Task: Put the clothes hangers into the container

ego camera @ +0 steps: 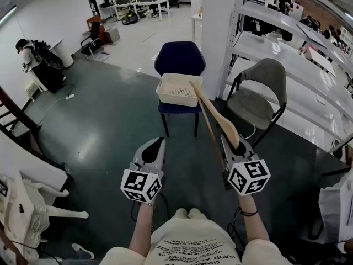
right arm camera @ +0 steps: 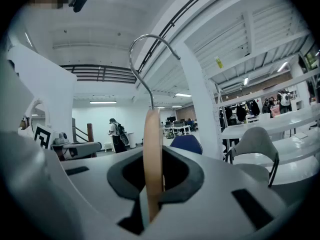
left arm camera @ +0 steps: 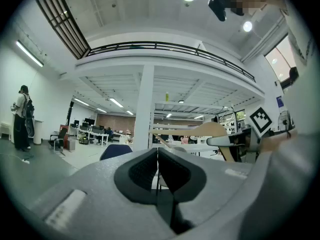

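A wooden clothes hanger [ego camera: 212, 120] slants from my right gripper [ego camera: 233, 146] up toward the cream perforated container [ego camera: 177, 89] on a dark blue chair [ego camera: 180, 59]. The right gripper is shut on the hanger; in the right gripper view the wooden edge [right arm camera: 153, 159] stands upright between the jaws, its metal hook [right arm camera: 146, 59] curving above. The hanger's far end reaches over the container's right rim. My left gripper [ego camera: 154, 147] hangs lower left of the chair, shut and holding nothing [left arm camera: 157, 166]; the hanger [left arm camera: 210, 130] shows to its right.
A grey chair [ego camera: 258, 93] stands right of the blue chair, beside white shelving [ego camera: 287, 48] and a white pillar [ego camera: 218, 32]. A white rack [ego camera: 27, 203] is at the lower left. A person [ego camera: 33, 57] stands far left on the dark floor [ego camera: 99, 131].
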{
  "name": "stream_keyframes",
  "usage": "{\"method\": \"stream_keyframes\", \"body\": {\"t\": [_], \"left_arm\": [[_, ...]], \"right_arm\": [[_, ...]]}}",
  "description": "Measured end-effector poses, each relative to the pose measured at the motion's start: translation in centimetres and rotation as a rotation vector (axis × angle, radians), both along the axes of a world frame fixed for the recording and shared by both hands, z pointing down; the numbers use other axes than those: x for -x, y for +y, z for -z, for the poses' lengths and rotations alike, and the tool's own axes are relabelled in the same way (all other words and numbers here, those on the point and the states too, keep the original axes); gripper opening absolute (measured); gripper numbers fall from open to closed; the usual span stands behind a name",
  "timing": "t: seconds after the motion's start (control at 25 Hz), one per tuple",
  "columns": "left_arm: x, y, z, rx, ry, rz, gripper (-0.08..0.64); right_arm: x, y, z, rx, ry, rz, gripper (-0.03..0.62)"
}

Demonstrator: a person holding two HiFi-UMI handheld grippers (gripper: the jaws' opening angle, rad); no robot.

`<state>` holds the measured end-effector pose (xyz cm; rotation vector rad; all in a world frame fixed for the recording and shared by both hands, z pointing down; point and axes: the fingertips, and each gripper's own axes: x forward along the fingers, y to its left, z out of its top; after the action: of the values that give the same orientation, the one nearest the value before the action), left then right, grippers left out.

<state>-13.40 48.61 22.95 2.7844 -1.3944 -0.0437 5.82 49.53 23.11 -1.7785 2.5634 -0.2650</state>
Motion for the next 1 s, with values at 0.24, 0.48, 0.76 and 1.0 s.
{"method": "stream_keyframes", "body": {"t": [0.24,0.48,0.76,1.0], "left_arm": [[-0.5,0.4,-0.1,0.006,0.004,0.010,0.023],[-1.5,1.2,-0.5,0.004,0.003,0.016,0.023],[-2.0,0.9,-0.6,0.002,0.004,0.033,0.023],[-2.4,-1.1,-1.4,0.015,0.005,0.042,0.023]], "right_arm": [[-0.4,0.4,0.1,-0.007,0.000,0.016,0.037],[-1.7,0.6,-0.4,-0.017,-0.020,0.027,0.037],[-2.3,0.1,-0.7,-0.019,-0.065,0.053,0.037],[-2.6,-1.8,-1.2,-0.017,-0.060,0.070,0.038]]}}
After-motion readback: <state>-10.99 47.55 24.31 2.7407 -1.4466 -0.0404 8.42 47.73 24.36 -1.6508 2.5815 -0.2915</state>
